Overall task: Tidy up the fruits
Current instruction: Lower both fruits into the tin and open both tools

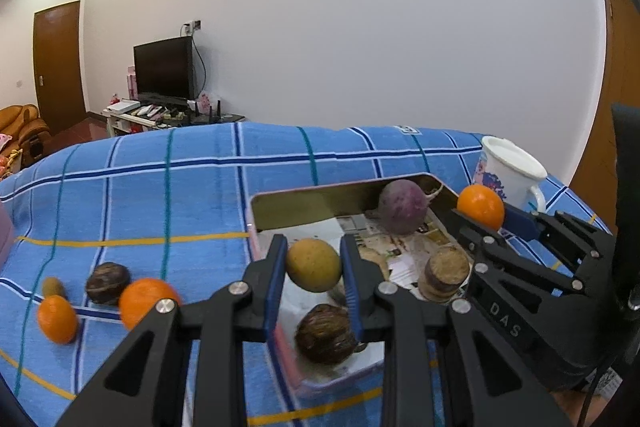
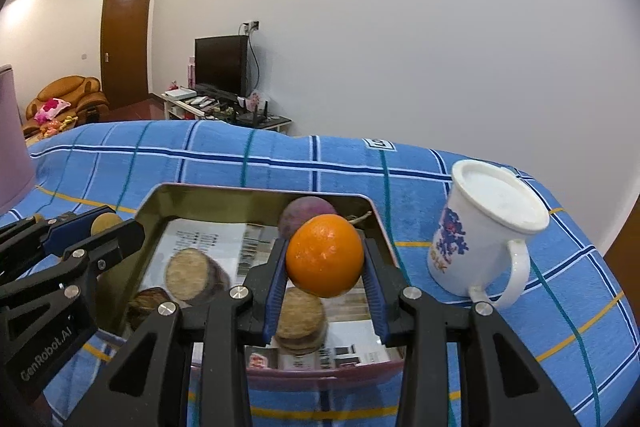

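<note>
My left gripper [image 1: 314, 247] is shut on a yellow-green round fruit [image 1: 314, 265], held above the near left part of an open metal tin [image 1: 304, 197] lined with printed paper. My right gripper [image 2: 325, 249] is shut on an orange [image 2: 324, 255] over the tin's [image 2: 256, 197] right side. Inside lie a purple fruit [image 1: 402, 207], a dark brown round fruit [image 1: 326, 333] and tan cut pieces [image 2: 196, 277]. On the blue checked cloth left of the tin sit two oranges [image 1: 150, 301], a dark brown fruit [image 1: 108, 283] and a small brown one [image 1: 53, 287].
A white mug [image 2: 480, 235] with a blue and red print stands right of the tin, close to my right gripper. A pink object [image 2: 12, 139] rises at the far left edge. The cloth-covered table ends near a white wall, with a television and sofa beyond.
</note>
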Action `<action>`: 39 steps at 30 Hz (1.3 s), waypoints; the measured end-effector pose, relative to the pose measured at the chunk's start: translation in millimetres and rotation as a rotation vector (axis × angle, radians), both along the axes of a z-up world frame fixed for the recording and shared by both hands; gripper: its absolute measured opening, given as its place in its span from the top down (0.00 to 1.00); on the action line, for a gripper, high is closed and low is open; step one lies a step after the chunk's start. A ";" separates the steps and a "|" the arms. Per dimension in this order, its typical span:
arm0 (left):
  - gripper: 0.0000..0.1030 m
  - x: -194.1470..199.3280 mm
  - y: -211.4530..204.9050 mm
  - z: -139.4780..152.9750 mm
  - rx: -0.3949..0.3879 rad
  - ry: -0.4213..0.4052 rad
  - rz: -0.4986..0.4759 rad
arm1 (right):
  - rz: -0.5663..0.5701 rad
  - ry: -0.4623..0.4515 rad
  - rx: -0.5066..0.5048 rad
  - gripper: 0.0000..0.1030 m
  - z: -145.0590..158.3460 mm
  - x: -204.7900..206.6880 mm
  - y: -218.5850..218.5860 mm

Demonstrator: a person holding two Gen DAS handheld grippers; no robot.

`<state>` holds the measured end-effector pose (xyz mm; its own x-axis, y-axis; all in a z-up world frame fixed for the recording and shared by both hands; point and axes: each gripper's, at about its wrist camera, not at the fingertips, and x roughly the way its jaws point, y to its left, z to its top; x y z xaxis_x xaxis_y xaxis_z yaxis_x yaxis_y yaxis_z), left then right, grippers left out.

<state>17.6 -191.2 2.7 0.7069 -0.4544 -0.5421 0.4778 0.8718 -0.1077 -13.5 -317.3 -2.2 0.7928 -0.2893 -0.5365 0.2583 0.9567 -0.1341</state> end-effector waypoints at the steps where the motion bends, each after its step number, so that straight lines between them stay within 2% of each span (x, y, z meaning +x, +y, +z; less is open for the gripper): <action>1: 0.72 0.5 -2.1 -1.0 0.001 0.002 -0.002 | -0.004 0.004 0.002 0.63 -0.5 0.7 -2.2; 7: 0.72 4.9 -12.9 -3.7 0.001 0.023 -0.004 | -0.034 0.043 0.024 0.63 -6.5 8.8 -15.2; 19: 0.72 13.9 -19.3 -10.0 0.032 0.074 0.011 | -0.023 0.094 0.059 0.63 -12.8 21.2 -22.0; 35: 0.71 10.3 -11.8 -6.5 0.022 0.056 0.044 | 0.011 0.087 0.058 0.63 -12.6 15.0 -15.1; 37: 0.66 7.9 -11.6 -5.2 0.019 0.045 0.045 | 0.017 0.086 0.058 0.59 -12.3 14.6 -14.2; 39: 0.58 3.1 -9.7 -2.7 0.019 0.020 0.062 | 0.019 0.076 0.051 0.43 -11.3 12.9 -12.6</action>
<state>20.7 -200.9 0.1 0.7223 -0.3997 -0.5643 0.4209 0.9016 -0.0999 -0.6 -329.9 -13.4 0.7541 -0.2454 -0.6091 0.2306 0.9674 -0.1042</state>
